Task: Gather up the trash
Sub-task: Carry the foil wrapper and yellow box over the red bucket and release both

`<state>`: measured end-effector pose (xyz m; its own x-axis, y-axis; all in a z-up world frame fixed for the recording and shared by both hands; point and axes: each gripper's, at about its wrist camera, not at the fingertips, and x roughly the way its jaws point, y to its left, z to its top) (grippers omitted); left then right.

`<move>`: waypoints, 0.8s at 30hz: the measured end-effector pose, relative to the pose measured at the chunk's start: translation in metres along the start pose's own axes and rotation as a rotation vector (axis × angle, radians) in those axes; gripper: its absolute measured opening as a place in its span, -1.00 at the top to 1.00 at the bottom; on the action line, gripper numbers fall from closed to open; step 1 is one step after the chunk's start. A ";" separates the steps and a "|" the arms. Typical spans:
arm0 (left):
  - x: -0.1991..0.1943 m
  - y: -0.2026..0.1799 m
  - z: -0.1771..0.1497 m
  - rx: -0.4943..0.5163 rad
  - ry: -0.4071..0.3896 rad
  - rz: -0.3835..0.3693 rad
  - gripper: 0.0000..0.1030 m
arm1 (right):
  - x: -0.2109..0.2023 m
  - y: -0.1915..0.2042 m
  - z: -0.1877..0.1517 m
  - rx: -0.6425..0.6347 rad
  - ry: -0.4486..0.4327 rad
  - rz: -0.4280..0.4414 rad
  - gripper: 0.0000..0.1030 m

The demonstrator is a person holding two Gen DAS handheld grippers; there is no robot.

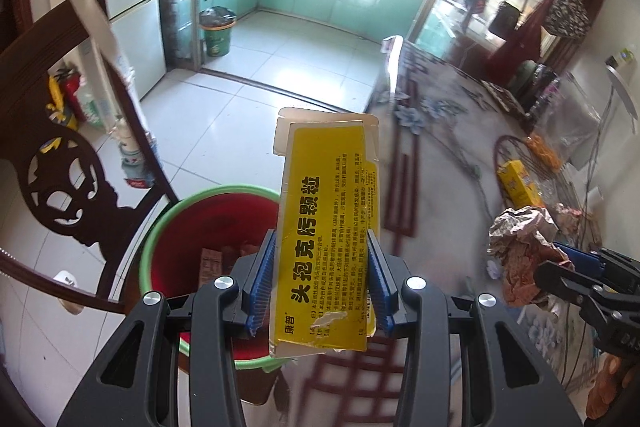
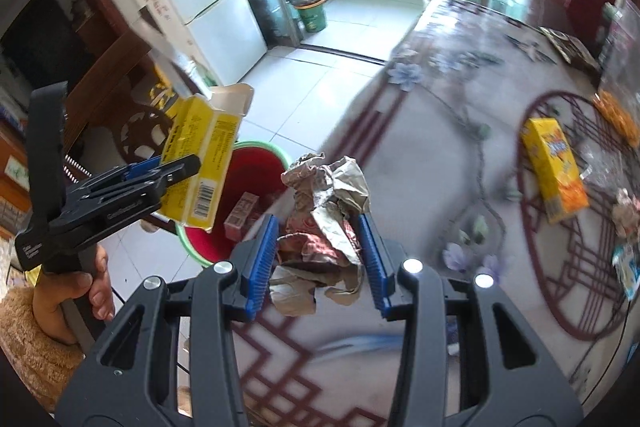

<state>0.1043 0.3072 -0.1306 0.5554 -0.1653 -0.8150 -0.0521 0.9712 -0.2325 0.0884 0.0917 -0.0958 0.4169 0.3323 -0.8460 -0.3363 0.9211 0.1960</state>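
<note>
Left claw [image 1: 320,283] clenched on a flattened yellow cardboard medicine box [image 1: 326,227], long axis running straight out along the fingers, open flap end farthest away. Right claw [image 2: 318,259] clamped on a crumpled wad of brown and grey paper [image 2: 324,223]. Below and to the left of both, a red plastic bucket with a green rim [image 1: 216,231] standing on the tiled floor, just off the edge of the patterned, glass-topped desk [image 2: 440,131], some cartons already inside. Yellow box hanging partly over the bucket's mouth, so the left claw nearer to the drop; paper wad over the desk edge, with a short way across to go. On the desk, well apart, an orange-yellow drink carton [image 2: 554,167] lying flat, probably next for collection.
</note>
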 end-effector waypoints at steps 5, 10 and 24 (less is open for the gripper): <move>0.003 0.021 0.002 -0.029 0.004 0.023 0.23 | 0.011 0.017 0.011 -0.041 0.013 0.013 0.20; 0.016 0.041 0.001 -0.050 0.028 0.054 0.23 | 0.029 0.031 0.017 -0.063 0.045 0.040 0.20; 0.064 0.086 -0.012 -0.113 0.169 0.139 0.23 | 0.092 0.062 0.037 -0.068 0.155 0.152 0.17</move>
<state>0.1252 0.3783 -0.2098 0.3899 -0.0666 -0.9184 -0.2158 0.9630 -0.1615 0.1373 0.1867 -0.1430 0.2245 0.4263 -0.8763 -0.4441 0.8452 0.2974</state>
